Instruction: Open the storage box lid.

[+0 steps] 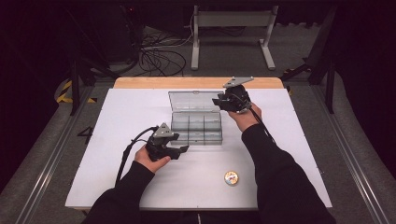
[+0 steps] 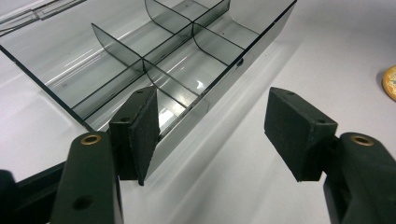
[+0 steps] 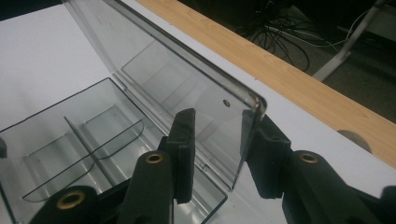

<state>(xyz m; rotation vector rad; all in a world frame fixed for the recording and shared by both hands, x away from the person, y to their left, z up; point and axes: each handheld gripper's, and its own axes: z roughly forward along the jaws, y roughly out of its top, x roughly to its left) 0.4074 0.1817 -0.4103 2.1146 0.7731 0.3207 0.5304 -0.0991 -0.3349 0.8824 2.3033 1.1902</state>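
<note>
A clear plastic organiser box (image 1: 196,125) with several compartments lies mid-table, its lid (image 1: 192,100) swung open toward the far side. My left gripper (image 1: 181,150) hovers at the box's near left corner and is open. In the left gripper view the gripper (image 2: 217,135) has the front wall of the box (image 2: 219,79) just inside its left pad (image 2: 142,133). My right gripper (image 1: 220,101) is at the lid's right end. In the right gripper view the gripper (image 3: 222,151) is open astride the lid (image 3: 187,79). The lid's edge leans on the right pad (image 3: 266,154).
A small round orange and white disc (image 1: 231,178) lies on the white table top (image 1: 121,121) near the front, and shows at the right edge in the left gripper view (image 2: 390,83). A wooden strip (image 3: 280,70) edges the table's far side, with cables and a stand on the floor beyond.
</note>
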